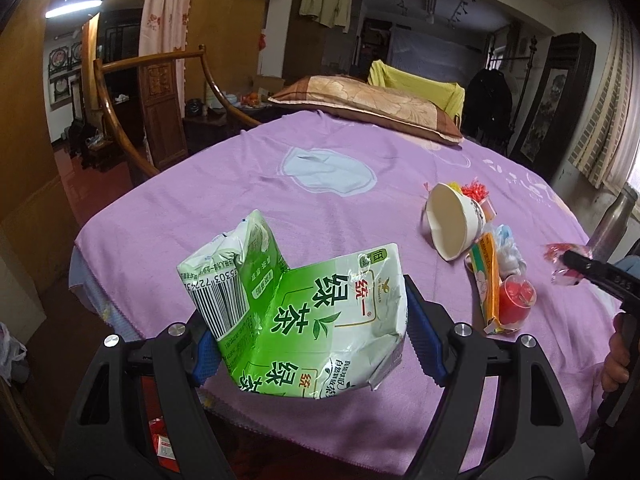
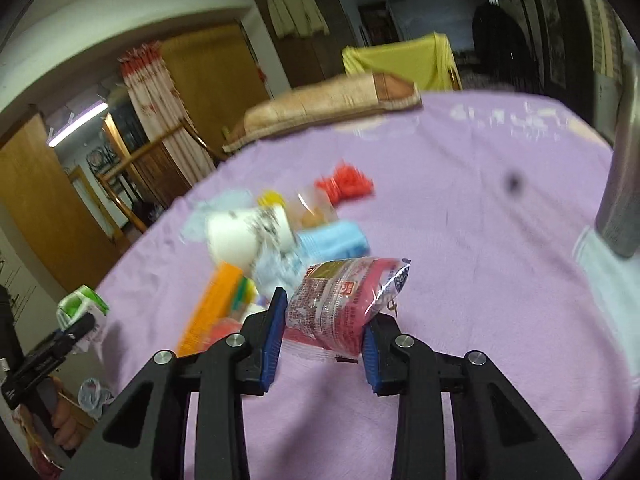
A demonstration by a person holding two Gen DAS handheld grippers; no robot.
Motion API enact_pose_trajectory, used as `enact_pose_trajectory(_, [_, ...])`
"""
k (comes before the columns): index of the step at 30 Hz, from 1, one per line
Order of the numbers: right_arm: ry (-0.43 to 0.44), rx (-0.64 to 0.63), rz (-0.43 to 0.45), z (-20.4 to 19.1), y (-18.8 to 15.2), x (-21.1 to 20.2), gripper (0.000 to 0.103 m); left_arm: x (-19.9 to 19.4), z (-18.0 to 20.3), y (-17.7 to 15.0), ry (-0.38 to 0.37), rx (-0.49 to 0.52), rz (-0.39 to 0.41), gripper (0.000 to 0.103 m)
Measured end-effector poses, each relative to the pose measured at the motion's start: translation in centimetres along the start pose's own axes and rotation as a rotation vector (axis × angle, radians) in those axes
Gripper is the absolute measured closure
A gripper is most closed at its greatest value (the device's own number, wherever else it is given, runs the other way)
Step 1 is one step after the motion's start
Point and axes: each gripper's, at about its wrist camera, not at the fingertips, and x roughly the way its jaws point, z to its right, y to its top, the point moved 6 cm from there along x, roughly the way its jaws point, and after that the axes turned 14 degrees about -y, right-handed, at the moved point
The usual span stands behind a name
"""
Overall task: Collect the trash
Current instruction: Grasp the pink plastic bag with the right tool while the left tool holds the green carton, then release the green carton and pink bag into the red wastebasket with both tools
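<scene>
Tongs tilted down: left tongs (image 1: 306, 328) clamp carton (image 1: 296, 320), right tongs (image 2: 320, 340) clamp packet (image 2: 344, 300).

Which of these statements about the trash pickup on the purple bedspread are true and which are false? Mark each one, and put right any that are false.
1. The left gripper holds a crushed green tea carton. True.
2. The right gripper is empty. False: its pads press on a red and clear snack packet.
3. The white paper cup stands upright. False: it lies on its side.
4. A pillow lies at the far end of the purple bedspread. True.
</scene>
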Motion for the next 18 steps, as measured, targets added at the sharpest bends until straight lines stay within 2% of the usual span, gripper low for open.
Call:
enact_pose_trajectory(7, [0.075,-0.039,0.105,-2.2,1.3,-5.1,0.068,-2.6,-1.8,-0.6,0.016,-0.048,0.026,0.028])
enact_pose_trajectory(11, [0.122,-0.064,0.119,-4.1,0.9,-6.7,0.068,-4.1,-3.3,-1.3,0.025,-0.081,0.031,0.028])
enact_pose_trajectory(18, [0.193,-0.135,0.108,-8.4,-0.2,-8.3,0.068,-8.3,-7.8,-3.4,0.121,-0.121,0.05,0.028])
